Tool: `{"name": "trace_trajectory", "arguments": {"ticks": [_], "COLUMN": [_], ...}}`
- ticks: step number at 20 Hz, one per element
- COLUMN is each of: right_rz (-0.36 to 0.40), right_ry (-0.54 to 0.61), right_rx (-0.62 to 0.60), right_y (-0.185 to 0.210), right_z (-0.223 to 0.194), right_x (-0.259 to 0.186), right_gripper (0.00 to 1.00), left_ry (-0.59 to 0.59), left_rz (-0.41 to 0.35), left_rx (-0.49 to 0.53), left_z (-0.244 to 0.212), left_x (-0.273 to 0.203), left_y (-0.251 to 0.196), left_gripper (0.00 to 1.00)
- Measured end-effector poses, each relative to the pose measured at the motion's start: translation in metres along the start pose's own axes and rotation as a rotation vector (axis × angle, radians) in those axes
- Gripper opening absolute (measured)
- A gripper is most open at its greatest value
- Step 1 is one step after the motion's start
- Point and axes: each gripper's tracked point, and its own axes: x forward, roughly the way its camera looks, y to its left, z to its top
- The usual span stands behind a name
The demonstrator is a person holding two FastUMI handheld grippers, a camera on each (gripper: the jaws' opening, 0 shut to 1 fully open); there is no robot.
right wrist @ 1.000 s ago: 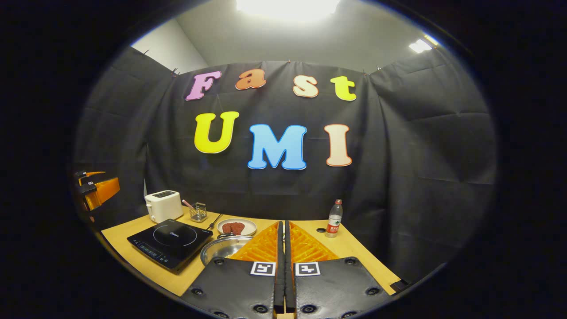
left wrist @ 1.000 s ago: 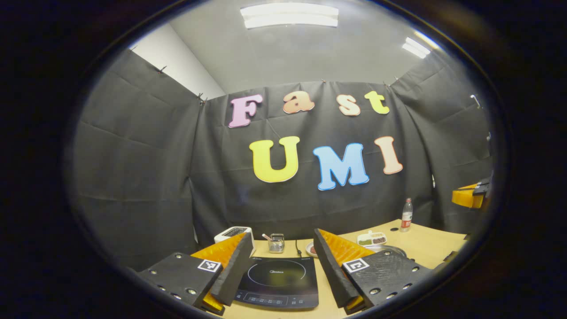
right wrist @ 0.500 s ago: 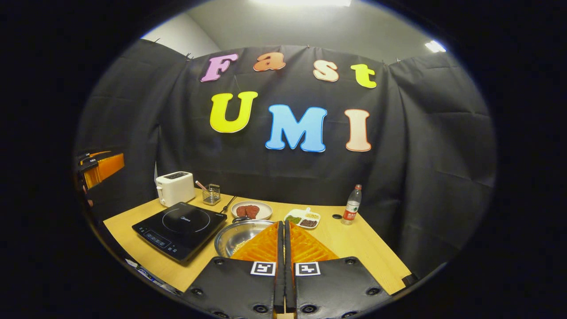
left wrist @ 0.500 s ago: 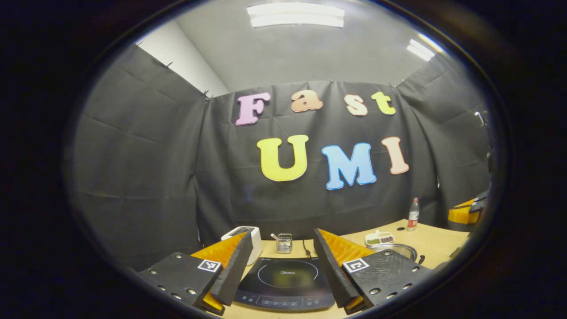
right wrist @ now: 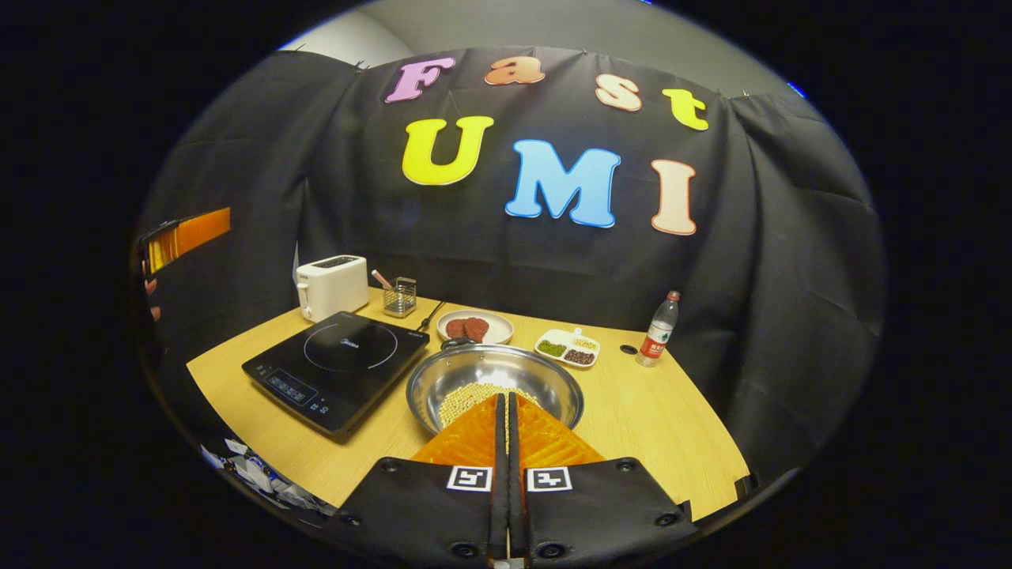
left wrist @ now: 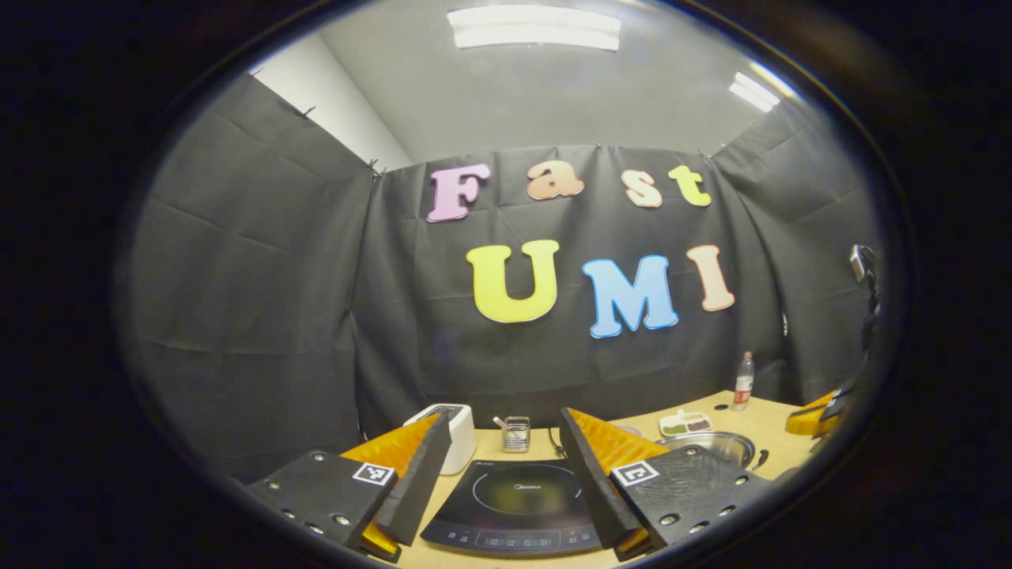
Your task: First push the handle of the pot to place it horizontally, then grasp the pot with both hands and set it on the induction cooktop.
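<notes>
Right gripper (right wrist: 506, 407): fingers together, empty, above near rim of steel pot (right wrist: 496, 386). Pot beside induction cooktop (right wrist: 336, 365). Left gripper (left wrist: 506, 450): fingers apart, empty. Push far-side handle (right wrist: 458, 343) sideways with closed tips, low.

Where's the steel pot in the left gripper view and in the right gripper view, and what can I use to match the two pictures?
Left gripper view: the pot sits low at the right, past the right finger of that tool, with part of its rim showing.
Right gripper view: the pot is at lower centre, just above the closed fingers, with yellow grains inside.
Shared landmark: the cooktop, beside the pot in both.
</notes>
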Motion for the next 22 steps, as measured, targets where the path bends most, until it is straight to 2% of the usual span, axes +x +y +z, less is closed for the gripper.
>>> {"name": "trace_trajectory", "arguments": {"ticks": [1, 14, 18, 22], "right_rz": [0.012, 0.183, 0.213, 0.232], "right_ry": [0.017, 0.244, 0.299, 0.346], "right_rx": [-0.007, -0.081, -0.090, -0.093], "right_y": [0.003, 0.002, -0.007, -0.014], "right_z": [-0.005, -0.083, -0.100, -0.117], "right_x": [0.003, 0.046, 0.058, 0.071], "right_gripper": [0.00, 0.02, 0.00, 0.02], "left_ry": [0.001, 0.043, 0.057, 0.071], "left_rz": [0.005, 0.087, 0.108, 0.119], "left_rx": [0.000, 0.002, 0.014, 0.023], "left_z": [-0.001, -0.013, -0.015, -0.017], "left_x": [0.000, 0.025, 0.032, 0.039], "left_y": [0.000, -0.031, -0.041, -0.050], "left_gripper": [0.84, 0.82, 0.82, 0.82]}}
